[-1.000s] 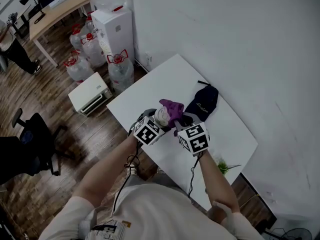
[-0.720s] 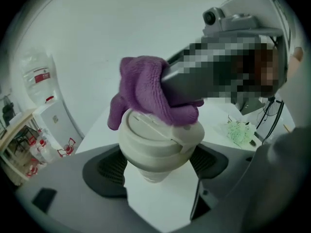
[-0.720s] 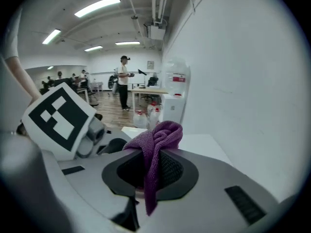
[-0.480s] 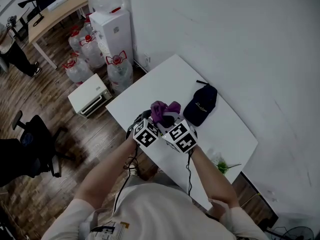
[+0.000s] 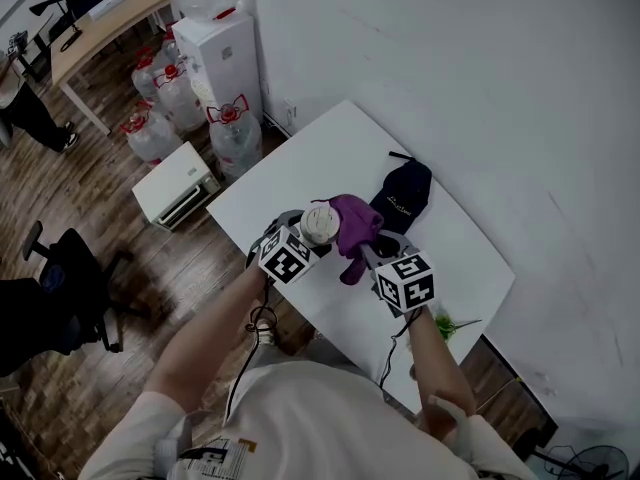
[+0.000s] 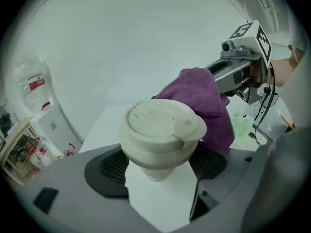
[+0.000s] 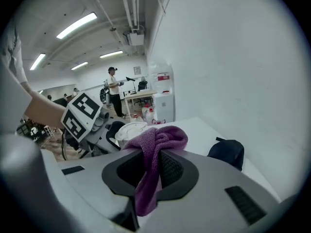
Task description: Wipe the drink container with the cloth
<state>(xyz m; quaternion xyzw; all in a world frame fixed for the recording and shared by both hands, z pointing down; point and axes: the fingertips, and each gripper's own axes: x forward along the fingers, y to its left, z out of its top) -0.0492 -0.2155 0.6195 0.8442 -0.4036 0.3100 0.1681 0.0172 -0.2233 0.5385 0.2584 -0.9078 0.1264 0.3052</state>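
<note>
You look to be mid-wipe above the white table (image 5: pixel 330 143). The cream plastic lidded drink cup (image 6: pixel 160 130) sits between the jaws of your left gripper (image 6: pixel 158 165), which clamp its narrower lower body, and its matte surface shows no marks, so I cannot judge how much remains. The purple terry cloth (image 7: pixel 155 140) is pinched in the tight jaws of your right gripper (image 7: pixel 148 166), its bunched end just past their tips at the cup's side.

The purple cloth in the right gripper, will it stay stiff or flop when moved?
Probably floppy: the purple cloth bunches at the right gripper and its tail hangs limp below the jaws. Likely light, since a narrow pinch carries it all. Its nubby weave should resist slipping.
</note>
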